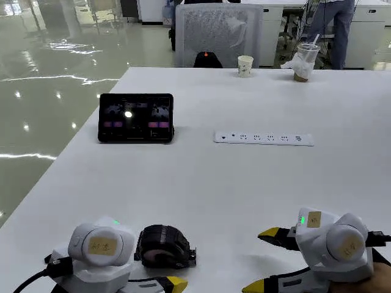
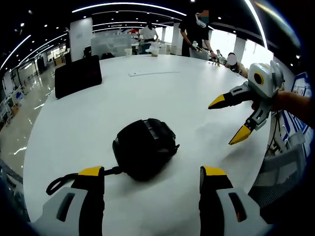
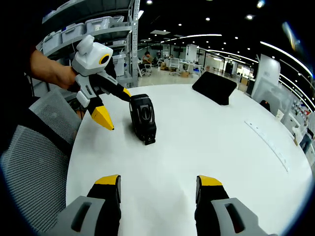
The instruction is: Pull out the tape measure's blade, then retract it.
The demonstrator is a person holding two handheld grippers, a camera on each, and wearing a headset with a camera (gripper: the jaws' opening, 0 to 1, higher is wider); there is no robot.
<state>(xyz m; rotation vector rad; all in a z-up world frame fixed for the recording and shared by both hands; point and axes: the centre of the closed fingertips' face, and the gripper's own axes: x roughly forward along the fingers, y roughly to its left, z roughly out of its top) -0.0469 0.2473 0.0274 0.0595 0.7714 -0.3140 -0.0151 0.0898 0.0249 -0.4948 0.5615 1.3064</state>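
A black tape measure (image 1: 165, 246) lies on the white table (image 1: 208, 183) near its front edge, with no blade showing outside the case. My left gripper (image 1: 171, 268) is open around it; in the left gripper view the tape measure (image 2: 145, 147) sits just ahead of the left gripper (image 2: 151, 172), its black wrist strap (image 2: 59, 182) by the left jaw. My right gripper (image 1: 261, 259) stands open to the right, apart from the case. The right gripper view looks past the right gripper (image 3: 158, 181) at the tape measure (image 3: 143, 117) and the left gripper (image 3: 114, 105).
A dark tablet (image 1: 135, 118) stands at the left middle and a white power strip (image 1: 264, 138) lies mid-table. A paper cup (image 1: 245, 66) and a plastic cup (image 1: 303, 61) sit at the far edge, with a grey chair (image 1: 217, 33) behind. People stand beyond the table.
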